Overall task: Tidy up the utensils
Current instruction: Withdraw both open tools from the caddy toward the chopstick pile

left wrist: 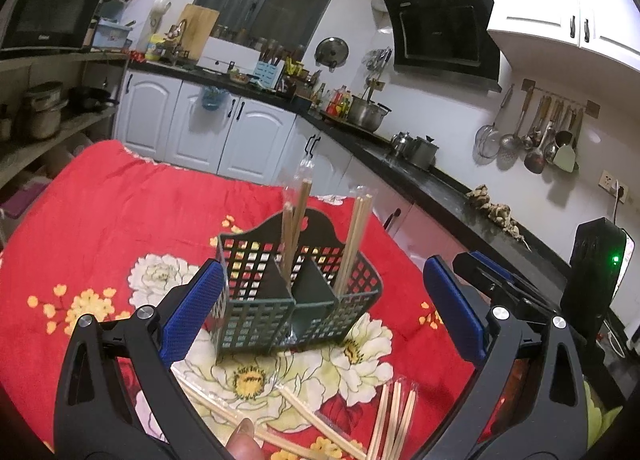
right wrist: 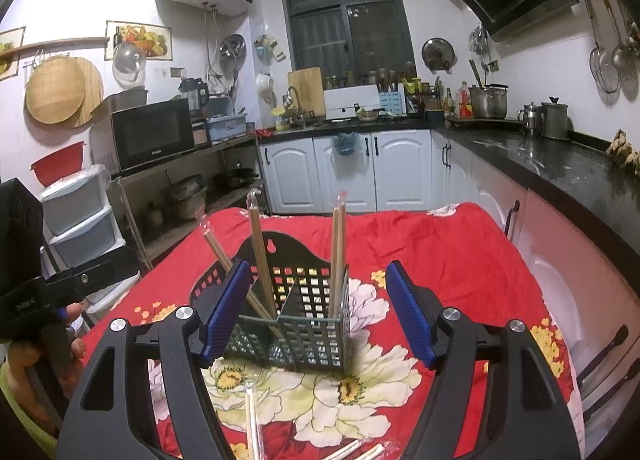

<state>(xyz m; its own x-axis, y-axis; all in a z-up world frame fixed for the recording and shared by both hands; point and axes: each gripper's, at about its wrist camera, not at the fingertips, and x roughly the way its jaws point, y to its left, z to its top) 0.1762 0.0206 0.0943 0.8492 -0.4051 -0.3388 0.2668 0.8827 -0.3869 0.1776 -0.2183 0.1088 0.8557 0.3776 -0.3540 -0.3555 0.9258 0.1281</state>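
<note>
A dark green lattice utensil caddy (left wrist: 296, 292) (right wrist: 296, 320) stands on the red floral cloth, split into compartments. Wrapped wooden chopstick pairs stand upright in it (left wrist: 354, 240) (right wrist: 338, 256), with more in the middle compartment (left wrist: 294, 220) (right wrist: 262, 256). More wrapped chopsticks lie flat on the cloth in front (left wrist: 394, 420) (right wrist: 352, 450). My left gripper (left wrist: 320, 312) is open and empty, its blue pads either side of the caddy. My right gripper (right wrist: 318, 312) is open and empty, also framing the caddy.
The table under the red floral cloth (left wrist: 100, 220) (right wrist: 460, 260) ends near the white cabinets (right wrist: 348, 172). A black countertop (left wrist: 460, 196) runs along the right. The other gripper's body shows at the right edge of the left wrist view (left wrist: 496, 280).
</note>
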